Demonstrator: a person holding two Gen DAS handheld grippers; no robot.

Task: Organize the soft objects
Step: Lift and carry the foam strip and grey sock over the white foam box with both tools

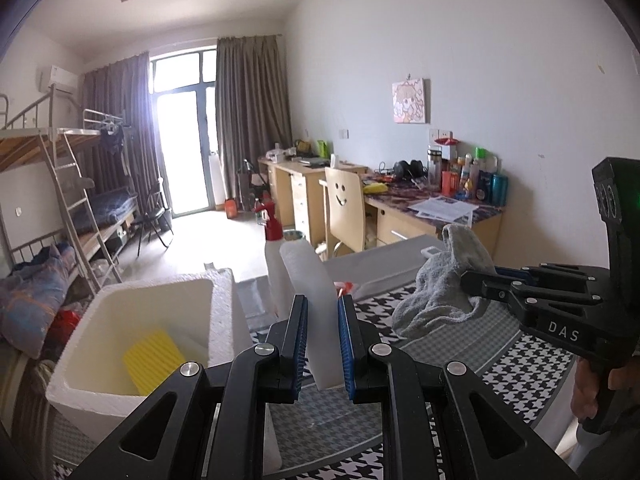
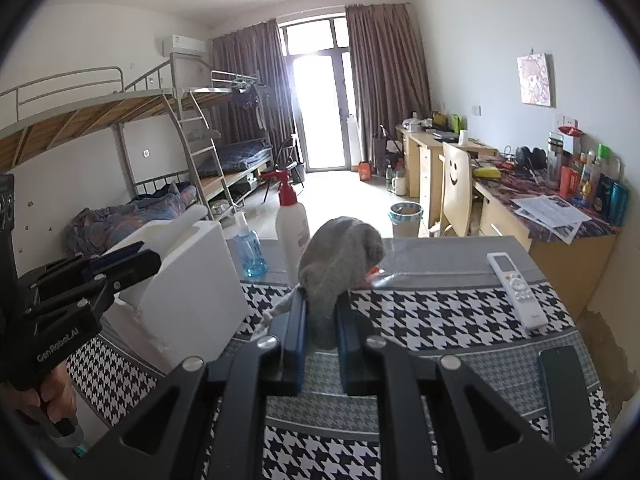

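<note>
Here, nearest the left wrist camera, the left gripper (image 1: 322,344) has its two blue-padded jaws pinched on one white foam piece (image 1: 310,292), which stands up between them and leans slightly away. In the right wrist view, the right gripper (image 2: 322,330) is clamped in the same way on one grey cloth (image 2: 340,264), bunched into a rounded lump above the jaws; seen from the left wrist camera, that cloth hangs clear of the table from the gripper's tips. A hand (image 1: 588,390) shows on the right gripper's handle, and another hand (image 2: 50,394) on the left's.

Below both grippers lies one table under a houndstooth tablecloth (image 2: 440,320). On it, to the left, stands one white foam box (image 1: 140,320), open at the top, with one yellow ribbed sponge (image 1: 154,362) lying inside on the bottom beside something white. On the right side of the cloth lie one dark phone (image 2: 568,392), near the edge, and one white remote control (image 2: 516,288) farther in.

Behind the box, at the table's far edge, stand two bottles: one blue pump bottle (image 2: 248,248) and one tall white spray bottle (image 2: 290,220) with a red top.

Farther off are one waste bin (image 2: 406,218) on the floor, one wooden chair (image 2: 456,184) with a smiling face on its back, and a desk (image 2: 540,216) crowded with bottles. Two bunk beds (image 2: 120,128) line the left wall, and two curtains frame the window.
</note>
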